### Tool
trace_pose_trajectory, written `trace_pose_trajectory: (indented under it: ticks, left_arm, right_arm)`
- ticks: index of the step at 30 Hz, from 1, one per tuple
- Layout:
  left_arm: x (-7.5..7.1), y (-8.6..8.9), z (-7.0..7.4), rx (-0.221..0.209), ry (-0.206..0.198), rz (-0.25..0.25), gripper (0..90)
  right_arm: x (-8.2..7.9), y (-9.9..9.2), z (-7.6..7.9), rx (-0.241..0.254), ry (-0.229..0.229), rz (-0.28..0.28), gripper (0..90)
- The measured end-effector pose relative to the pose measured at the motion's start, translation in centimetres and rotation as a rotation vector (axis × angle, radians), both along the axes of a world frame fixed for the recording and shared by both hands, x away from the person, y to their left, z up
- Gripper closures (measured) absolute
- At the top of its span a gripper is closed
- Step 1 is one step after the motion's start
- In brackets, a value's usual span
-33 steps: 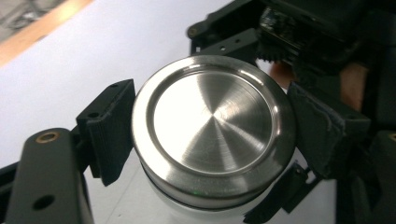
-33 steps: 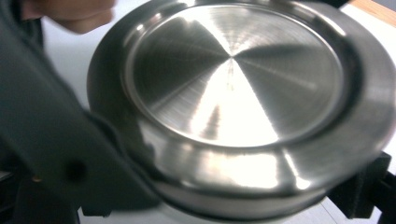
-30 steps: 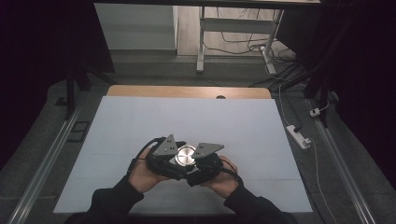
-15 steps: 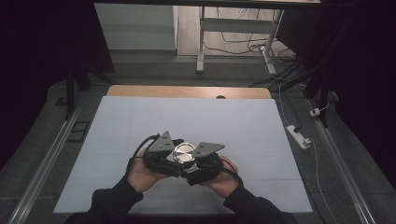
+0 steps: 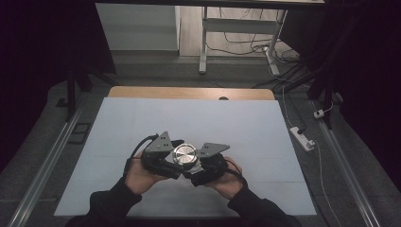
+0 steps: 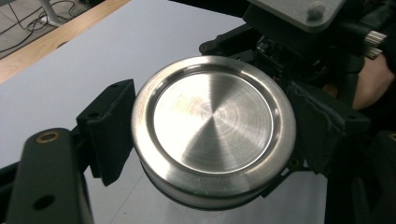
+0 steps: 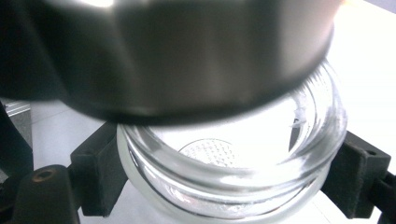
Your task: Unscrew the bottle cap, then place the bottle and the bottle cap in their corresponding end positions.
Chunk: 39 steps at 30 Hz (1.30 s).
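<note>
Standing beside the table (image 5: pixel 265 118), I see a wide pale sheet over its top and a strip of bare wood at the far edge. Both forearms of the person come in over the near edge, a little left of its middle, and the hands meet there above the sheet.

The left gripper (image 5: pixel 176 158) and the right gripper (image 5: pixel 193 165) point toward each other, almost touching. Between them is a small glass jar (image 7: pixel 233 177) with a round metal lid (image 5: pixel 184 154).

In the left gripper view, this gripper's black jaws are pinching the lid (image 6: pixel 212 128) from two opposite sides, and the brushed top faces up. In the right gripper view, the jaws are pressed on the glass body of the jar, one on each side. The lid (image 7: pixel 187 56) sits above the open mouth and seems tilted; this close view is blurred, so I cannot tell if it touches the rim.
</note>
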<state>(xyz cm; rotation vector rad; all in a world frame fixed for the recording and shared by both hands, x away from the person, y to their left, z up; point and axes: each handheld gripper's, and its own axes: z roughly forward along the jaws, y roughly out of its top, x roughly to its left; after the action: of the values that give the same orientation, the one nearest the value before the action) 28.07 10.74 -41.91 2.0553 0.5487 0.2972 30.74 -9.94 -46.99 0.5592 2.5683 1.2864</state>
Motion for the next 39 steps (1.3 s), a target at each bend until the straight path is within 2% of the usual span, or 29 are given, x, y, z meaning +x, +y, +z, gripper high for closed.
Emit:
trace_pose_trajectory:
  ticks: [13,26,39]
  left_arm:
    - [-0.2,1.0,0.5,0.004,0.001,-0.002,20.6]
    - [-0.3,1.3,0.0,0.009,0.017,-0.015,20.6]
    - [-0.4,1.6,-0.7,-0.001,0.028,-0.034,20.6]
  right_arm:
    - [0.8,-1.1,0.3,0.005,0.001,-0.028,14.5]
    - [1.6,-2.3,0.5,0.006,0.0,-0.064,14.5]
    - [2.1,-2.9,0.8,0.012,0.0,-0.077,14.5]
